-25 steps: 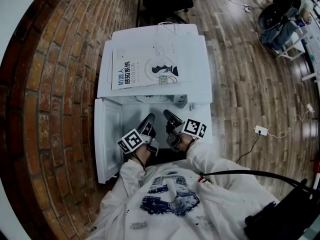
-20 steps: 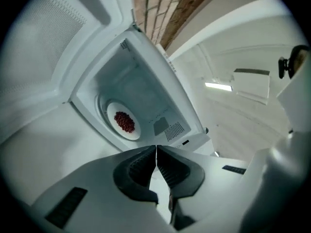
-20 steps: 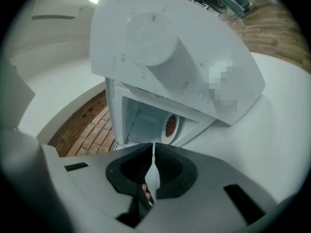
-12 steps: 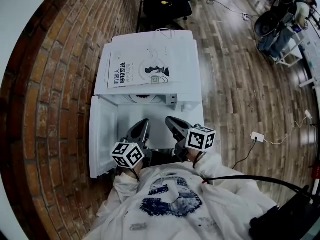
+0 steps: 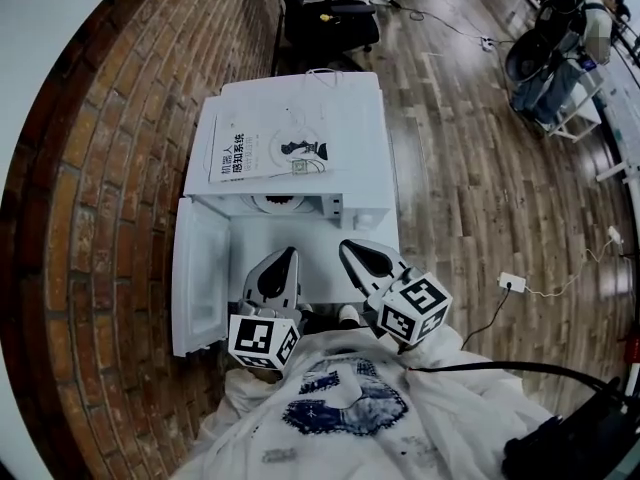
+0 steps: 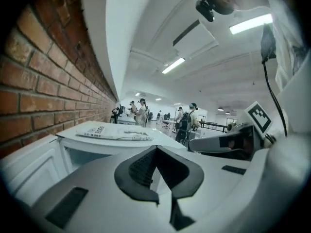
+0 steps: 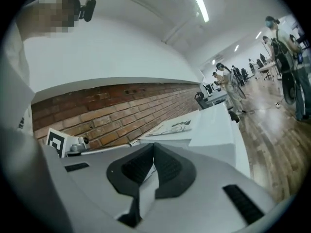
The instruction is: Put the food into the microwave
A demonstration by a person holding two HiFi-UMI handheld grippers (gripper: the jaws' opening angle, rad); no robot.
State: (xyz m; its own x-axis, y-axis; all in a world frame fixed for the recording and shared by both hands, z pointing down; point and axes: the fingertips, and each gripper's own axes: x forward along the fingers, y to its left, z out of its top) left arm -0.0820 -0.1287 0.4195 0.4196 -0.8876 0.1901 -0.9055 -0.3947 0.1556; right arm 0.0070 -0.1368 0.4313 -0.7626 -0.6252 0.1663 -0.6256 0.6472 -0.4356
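Observation:
A white microwave point(image 5: 330, 128) stands against the brick wall, its door point(image 5: 195, 268) swung open to the left. Through the opening only a round white turntable point(image 5: 270, 202) shows; I make out no food. My left gripper point(image 5: 288, 254) and right gripper point(image 5: 346, 247) hover side by side just in front of the opening, close to my chest. Both have their jaws together with nothing between them. In the left gripper view the left gripper point(image 6: 155, 148) points at the microwave point(image 6: 97, 144). The right gripper point(image 7: 153, 145) sees the microwave point(image 7: 214, 127) from the side.
A book point(image 5: 265, 153) lies on the microwave's top. A brick wall point(image 5: 90, 168) runs along the left. An office chair point(image 5: 325, 13) stands behind the microwave. On the wooden floor to the right lie a power strip point(image 5: 522, 283) and cables. People stand far off in the room.
Both grippers have drawn back from the microwave opening toward my body, and the microwave now sits farther away in the head view. The door stays open.

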